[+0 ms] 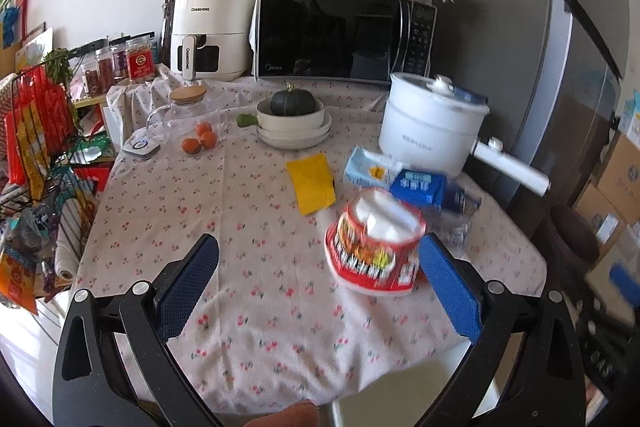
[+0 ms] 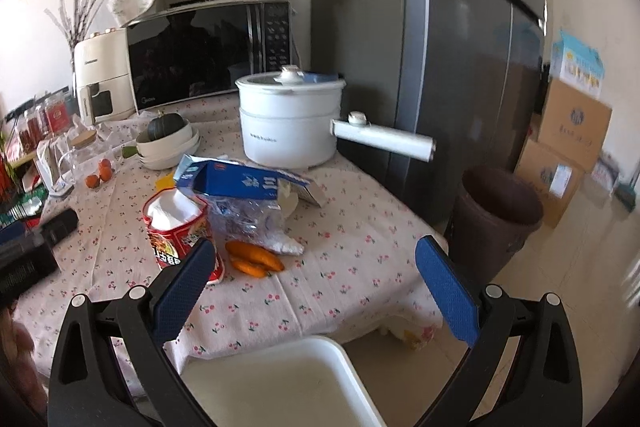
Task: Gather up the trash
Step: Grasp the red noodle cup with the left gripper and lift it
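Observation:
A red instant-noodle cup [image 1: 376, 251] with crumpled white tissue inside is on the floral tablecloth, blurred and tilted, just inside the right finger of my open left gripper [image 1: 319, 241]. Behind it lie a blue carton [image 1: 418, 183], a light blue packet [image 1: 368, 167], crumpled clear plastic [image 1: 456, 223] and a yellow wrapper [image 1: 312, 183]. My right gripper [image 2: 316, 243] is open over the table's near edge, holding nothing. The noodle cup [image 2: 180, 231] is behind its left finger, with orange peels [image 2: 254, 259], the clear plastic [image 2: 252, 223] and the blue carton [image 2: 248, 183] beyond. A brown trash bin [image 2: 496, 219] stands on the floor to the right.
A white electric pot [image 2: 288, 123] with a long handle, stacked bowls holding a dark squash [image 1: 294, 125], a microwave [image 1: 344, 31], an air fryer [image 1: 208, 31], a glass jug [image 1: 188, 115] and small oranges [image 1: 200, 141] fill the table's back. A grey fridge [image 2: 460, 67] is at the right, a white stool [image 2: 276, 379] below.

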Demonstrator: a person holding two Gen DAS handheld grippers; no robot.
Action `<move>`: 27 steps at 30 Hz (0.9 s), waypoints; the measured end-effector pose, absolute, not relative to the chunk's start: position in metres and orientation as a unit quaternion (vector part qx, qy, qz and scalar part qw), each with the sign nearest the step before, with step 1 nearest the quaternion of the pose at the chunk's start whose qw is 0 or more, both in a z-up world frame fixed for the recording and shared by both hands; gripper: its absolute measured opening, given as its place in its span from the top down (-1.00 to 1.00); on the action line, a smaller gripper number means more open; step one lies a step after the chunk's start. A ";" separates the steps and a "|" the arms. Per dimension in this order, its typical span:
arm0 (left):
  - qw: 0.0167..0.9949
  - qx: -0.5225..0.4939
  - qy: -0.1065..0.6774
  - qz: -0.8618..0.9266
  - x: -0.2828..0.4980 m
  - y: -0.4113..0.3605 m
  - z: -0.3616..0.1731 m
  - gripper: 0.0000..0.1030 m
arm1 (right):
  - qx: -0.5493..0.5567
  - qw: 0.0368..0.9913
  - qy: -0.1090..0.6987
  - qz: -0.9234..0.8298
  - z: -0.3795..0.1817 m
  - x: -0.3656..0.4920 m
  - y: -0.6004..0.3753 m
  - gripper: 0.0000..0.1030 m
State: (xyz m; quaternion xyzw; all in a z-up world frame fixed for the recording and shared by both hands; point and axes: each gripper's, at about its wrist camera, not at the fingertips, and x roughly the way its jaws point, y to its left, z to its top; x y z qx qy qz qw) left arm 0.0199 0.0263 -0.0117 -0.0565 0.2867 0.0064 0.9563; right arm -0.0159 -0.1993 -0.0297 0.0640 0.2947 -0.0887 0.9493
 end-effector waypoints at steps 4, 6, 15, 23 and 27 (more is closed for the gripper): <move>0.946 -0.080 0.310 -0.048 0.048 0.024 -0.002 -0.86 | 0.104 0.936 0.326 -0.080 -0.036 -0.009 -0.221 -0.89; 0.930 -0.049 0.356 -0.070 0.068 0.011 -0.009 -0.86 | 0.125 0.930 0.336 -0.080 -0.041 -0.008 -0.232 -0.89; 0.906 0.033 0.418 -0.060 0.097 -0.029 -0.065 -0.86 | 0.186 0.912 0.359 -0.061 -0.045 -0.003 -0.250 -0.89; 0.911 0.032 0.407 -0.067 0.127 -0.040 -0.078 -0.86 | 0.179 0.911 0.365 -0.077 -0.052 0.005 -0.253 -0.89; 0.909 0.022 0.411 -0.072 0.142 -0.038 -0.082 -0.86 | 0.174 0.908 0.372 -0.080 -0.059 0.011 -0.251 -0.89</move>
